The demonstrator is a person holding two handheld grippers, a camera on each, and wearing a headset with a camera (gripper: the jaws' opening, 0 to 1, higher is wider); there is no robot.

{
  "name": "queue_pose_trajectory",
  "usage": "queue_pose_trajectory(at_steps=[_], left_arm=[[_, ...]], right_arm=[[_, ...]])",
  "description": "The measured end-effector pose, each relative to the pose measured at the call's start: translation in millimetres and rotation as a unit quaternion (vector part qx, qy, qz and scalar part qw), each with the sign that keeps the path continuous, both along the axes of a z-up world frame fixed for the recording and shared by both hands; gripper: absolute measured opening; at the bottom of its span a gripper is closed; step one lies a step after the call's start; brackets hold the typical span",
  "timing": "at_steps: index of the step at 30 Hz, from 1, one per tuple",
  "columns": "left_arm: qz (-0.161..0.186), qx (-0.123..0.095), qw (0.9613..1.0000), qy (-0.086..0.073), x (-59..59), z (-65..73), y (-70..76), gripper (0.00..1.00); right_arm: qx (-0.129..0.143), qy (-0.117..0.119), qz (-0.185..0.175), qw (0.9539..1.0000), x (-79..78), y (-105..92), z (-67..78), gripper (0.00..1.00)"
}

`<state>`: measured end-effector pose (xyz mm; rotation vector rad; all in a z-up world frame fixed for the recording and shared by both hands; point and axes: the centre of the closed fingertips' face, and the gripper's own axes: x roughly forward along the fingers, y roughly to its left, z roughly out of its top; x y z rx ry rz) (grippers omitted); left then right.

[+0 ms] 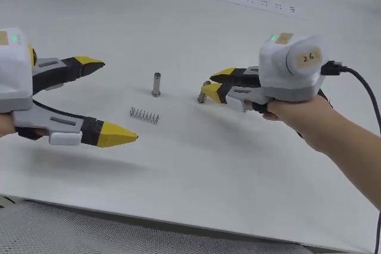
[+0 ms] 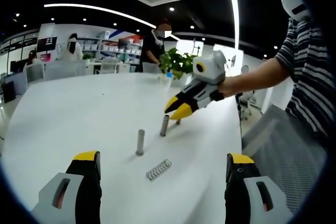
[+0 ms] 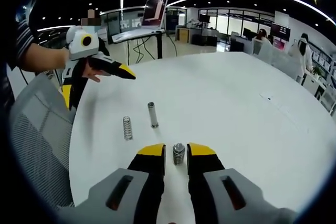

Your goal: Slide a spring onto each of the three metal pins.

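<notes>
So my right gripper [image 3: 177,151] has its jaws pulled in to a narrow slot. The sprung pin [image 3: 179,153] stands upright right in that slot: a tight grey wire coil round a little metal post. I honestly can't tell if the yellow tips pinch it or just sit on either side.

My left gripper [image 1: 110,99] is the opposite, jaws spread wide with nothing in them, hanging above the table [image 1: 196,165]. Out ahead of the left jaws, roughly between the two tips, the loose spring [image 2: 158,169] lies flat on its side. It's thin shiny wire, evenly wound. Just past it the bare pin [image 2: 140,142] stands upright, a smooth dull-grey cylinder that's a bit wider at the foot. Both sit apart from the right jaws, off ahead and to their left.

Both sets of jaws are black arms with pointed yellow tips and grey plastic plates, on glossy white bodies. The right one has a round sticker [image 1: 308,57] with "26" handwritten on it. The table is smooth matte white. A white power strip [image 1: 256,1] lies well beyond the right jaws, and any print on it is too small to read.
</notes>
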<state>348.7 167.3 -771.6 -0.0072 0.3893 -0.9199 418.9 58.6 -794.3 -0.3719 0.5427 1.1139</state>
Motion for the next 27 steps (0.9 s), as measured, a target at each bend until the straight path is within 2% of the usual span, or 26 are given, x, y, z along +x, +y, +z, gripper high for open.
queue_pose_trajectory(at_steps=[6, 12, 16, 20, 27], left_arm=[[0.000, 0.000, 1.0000, 0.000, -0.6, 0.1, 0.6, 0.97], [0.000, -0.004, 1.0000, -0.003, -0.5, 2.0, 0.9, 0.97], [0.001, -0.004, 1.0000, -0.003, -0.9, 1.8, 2.4, 0.97], [0.002, -0.003, 1.0000, -0.004, -1.3, 2.0, 3.7, 0.97], [0.001, -0.003, 1.0000, -0.004, -3.0, 2.3, 3.4, 0.96]], right_arm=[[0.031, 0.007, -0.015, 0.9994, -6.0, -1.8, 12.5, 0.17], [0.044, 0.006, -0.017, 0.9989, -15.4, -3.0, 17.7, 0.20], [0.058, 0.009, -0.013, 0.9982, -27.3, -1.7, 22.6, 0.21], [0.061, 0.013, -0.005, 0.9981, -37.6, -3.2, 21.2, 0.21], [0.056, 0.025, -0.010, 0.9981, -47.7, -12.9, 8.8, 0.20]])
